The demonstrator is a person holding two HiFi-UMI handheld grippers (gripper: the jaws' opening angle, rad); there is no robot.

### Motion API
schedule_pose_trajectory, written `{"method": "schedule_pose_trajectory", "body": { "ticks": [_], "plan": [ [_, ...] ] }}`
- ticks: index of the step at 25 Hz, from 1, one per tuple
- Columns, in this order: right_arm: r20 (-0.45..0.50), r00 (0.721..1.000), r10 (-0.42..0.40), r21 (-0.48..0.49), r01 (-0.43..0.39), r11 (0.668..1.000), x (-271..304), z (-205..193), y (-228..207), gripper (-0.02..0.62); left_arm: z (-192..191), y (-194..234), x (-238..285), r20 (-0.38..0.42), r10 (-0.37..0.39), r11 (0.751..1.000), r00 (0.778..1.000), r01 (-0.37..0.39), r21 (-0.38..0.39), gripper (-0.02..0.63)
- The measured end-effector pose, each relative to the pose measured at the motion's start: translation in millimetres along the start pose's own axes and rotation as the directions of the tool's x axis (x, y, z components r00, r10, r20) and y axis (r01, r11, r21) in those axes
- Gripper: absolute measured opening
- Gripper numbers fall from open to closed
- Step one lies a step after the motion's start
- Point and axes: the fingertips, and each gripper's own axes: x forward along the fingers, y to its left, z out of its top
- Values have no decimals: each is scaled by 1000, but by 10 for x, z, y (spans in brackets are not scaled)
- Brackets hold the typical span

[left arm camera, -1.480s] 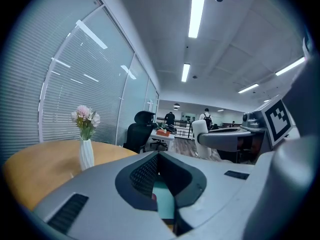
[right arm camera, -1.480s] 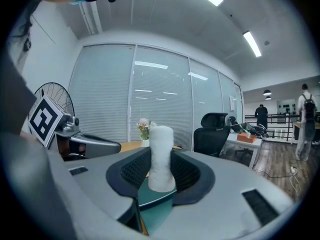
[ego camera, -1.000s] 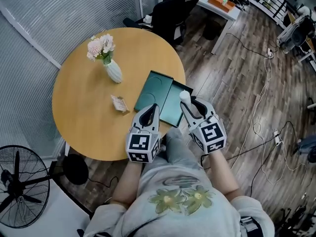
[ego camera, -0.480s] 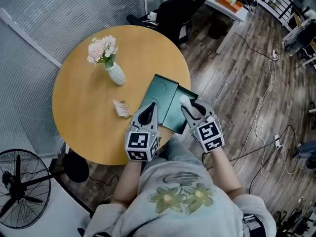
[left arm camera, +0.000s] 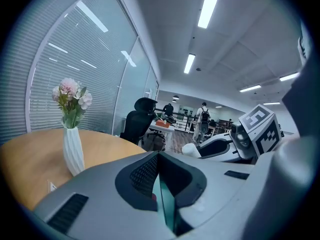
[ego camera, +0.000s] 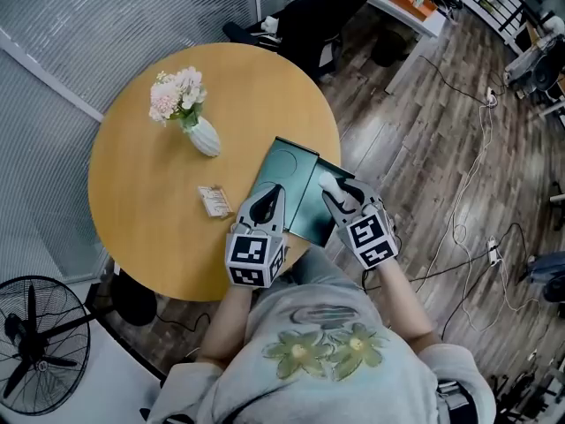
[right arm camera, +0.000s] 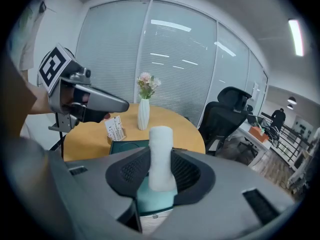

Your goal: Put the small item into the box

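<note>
A dark green box (ego camera: 287, 168) lies open at the near right edge of the round wooden table (ego camera: 141, 228). My left gripper (ego camera: 267, 200) is at its near left part, shut on a thin green edge of the box (left arm camera: 165, 204). My right gripper (ego camera: 340, 194) hangs over the box's right half, shut on a white roll (ego camera: 328, 182) that stands upright between the jaws (right arm camera: 161, 154). In the right gripper view, teal box (right arm camera: 150, 199) shows under the roll. A small printed packet (ego camera: 214, 201) lies on the table left of the box.
A white vase with pink flowers (ego camera: 201, 133) stands further back on the table. A black office chair (ego camera: 309, 16) is behind the table, a floor fan (ego camera: 40, 343) at lower left. Cables (ego camera: 459, 210) run over the wooden floor at right.
The view has shifted a little. Both grippers keep their grips and stay at the box, the right one with the roll slightly further in over it.
</note>
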Motion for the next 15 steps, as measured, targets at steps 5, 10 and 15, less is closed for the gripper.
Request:
{"method": "schedule_pose_trajectory", "body": {
  "ticks": [5,10,15],
  "plan": [
    [-45,999,14,-3,-14,1000,141,-126,-12,137,-97,55,106,-30,-5,1000,1000,4,-22,2],
    [-90,995,28,-20,-30,999,242,-258,-7,138,-211,109,169,-58,-1,999,998,-2,-45,2],
    [-129,991,41,-33,-45,998,345,-383,-15,138,-311,132,241,-85,2,999,996,-6,-46,2]
  ]
}}
